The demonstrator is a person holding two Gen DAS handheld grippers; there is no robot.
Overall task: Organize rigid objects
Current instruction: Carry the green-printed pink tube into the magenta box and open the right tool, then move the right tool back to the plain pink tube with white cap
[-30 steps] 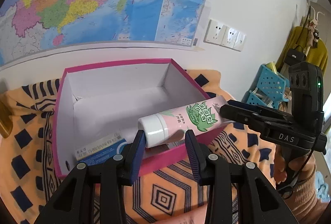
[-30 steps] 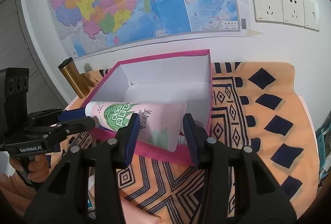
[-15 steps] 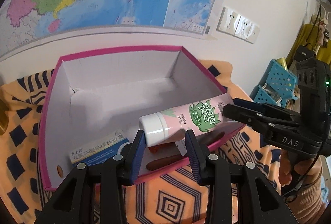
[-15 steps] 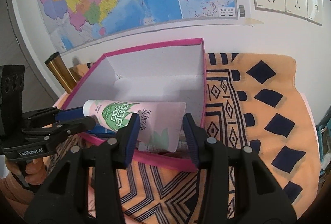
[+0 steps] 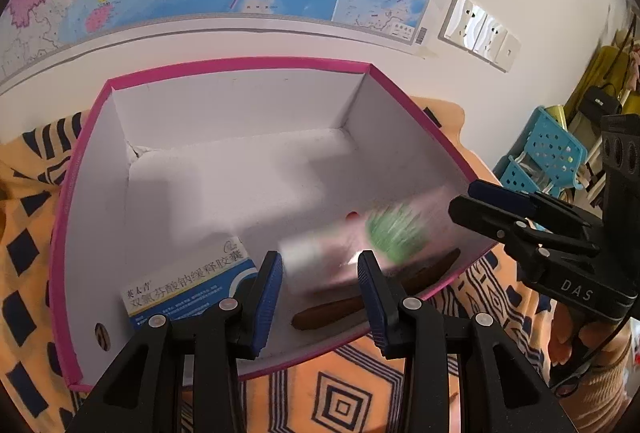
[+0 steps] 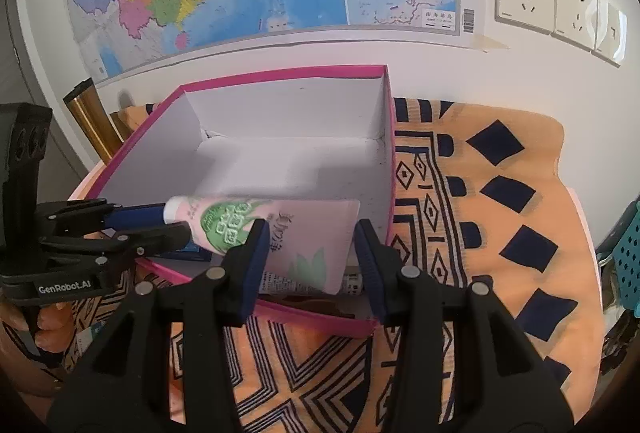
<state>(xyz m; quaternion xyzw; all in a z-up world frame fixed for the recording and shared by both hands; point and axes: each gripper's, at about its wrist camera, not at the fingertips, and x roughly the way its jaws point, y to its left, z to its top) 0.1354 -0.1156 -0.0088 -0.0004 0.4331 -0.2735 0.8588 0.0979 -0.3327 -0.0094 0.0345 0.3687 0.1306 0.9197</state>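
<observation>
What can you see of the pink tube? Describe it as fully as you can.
The pink tube looks like soft plastic, with a white screw cap, a green leafy label and dark print near its flat crimped end. It lies roughly level over the near part of the pink box, cap toward the left gripper, wide end between the fingers of the right gripper. Motion blur hides any grip.

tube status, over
left gripper open. right gripper around tube flat end, grip unclear. tube blurred, low in pink box, medicine box beside. no obstruction.
</observation>
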